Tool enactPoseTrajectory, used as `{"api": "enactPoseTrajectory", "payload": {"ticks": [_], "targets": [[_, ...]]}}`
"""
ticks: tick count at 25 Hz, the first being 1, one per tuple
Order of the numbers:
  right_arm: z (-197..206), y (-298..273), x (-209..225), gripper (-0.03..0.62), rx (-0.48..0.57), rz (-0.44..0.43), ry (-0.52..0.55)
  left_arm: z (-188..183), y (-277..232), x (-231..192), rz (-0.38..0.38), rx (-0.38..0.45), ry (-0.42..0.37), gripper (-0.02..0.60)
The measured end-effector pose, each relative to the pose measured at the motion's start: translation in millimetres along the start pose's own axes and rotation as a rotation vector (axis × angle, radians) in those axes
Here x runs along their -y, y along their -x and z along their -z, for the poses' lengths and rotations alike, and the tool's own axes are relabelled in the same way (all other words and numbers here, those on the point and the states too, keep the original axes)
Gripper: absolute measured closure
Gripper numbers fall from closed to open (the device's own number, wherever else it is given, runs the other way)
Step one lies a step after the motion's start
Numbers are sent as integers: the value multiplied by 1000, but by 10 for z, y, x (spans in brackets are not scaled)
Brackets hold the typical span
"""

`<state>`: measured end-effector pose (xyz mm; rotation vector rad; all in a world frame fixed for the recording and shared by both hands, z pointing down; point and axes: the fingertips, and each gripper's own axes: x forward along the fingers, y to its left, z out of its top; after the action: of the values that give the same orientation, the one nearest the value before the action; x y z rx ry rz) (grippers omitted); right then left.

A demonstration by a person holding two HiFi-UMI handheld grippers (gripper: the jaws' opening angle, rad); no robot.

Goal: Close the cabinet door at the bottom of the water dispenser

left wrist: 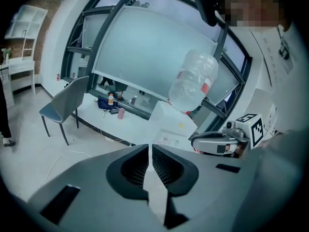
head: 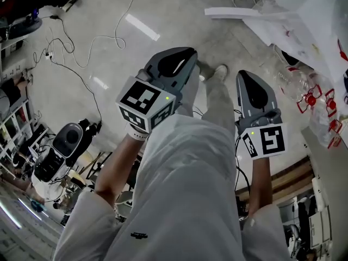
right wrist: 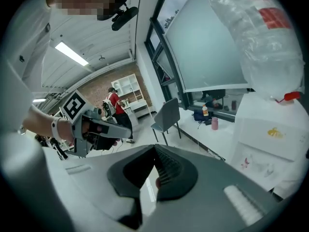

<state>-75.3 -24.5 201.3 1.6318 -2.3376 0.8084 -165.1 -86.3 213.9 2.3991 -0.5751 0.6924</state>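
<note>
You are facing a white, box-shaped water dispenser [right wrist: 270, 144] that is standing upright in front of a large window. A clear plastic bottle [right wrist: 251, 33] with a red label is sitting neck-down on its top. A small yellow mark is showing on its upper front panel, with small red and blue marks lower down. Its bottom part is lying hidden in both gripper views, so the cabinet door is not showing, and nothing is telling whether it is open or closed.
</note>
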Motion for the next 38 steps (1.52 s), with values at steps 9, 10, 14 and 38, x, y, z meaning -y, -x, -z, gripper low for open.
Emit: {"api": "enactPoseTrajectory", "payload": {"ticks": [9,10,14,38], "targets": [[129,-420,146,585,-23,18,-30,125,-415,-384,25,-51,-13,548],[150,-458,166,585,-27,21,-32,141,-469,-422,28,-56,-14,541],[204,-588,220,585,-42,33,-49,201,-667,-576,37,-79,-20,532],[671,-1028,820,585,-88,169,-130,736,-1936,-1292,84,-211,-154,402]]}}
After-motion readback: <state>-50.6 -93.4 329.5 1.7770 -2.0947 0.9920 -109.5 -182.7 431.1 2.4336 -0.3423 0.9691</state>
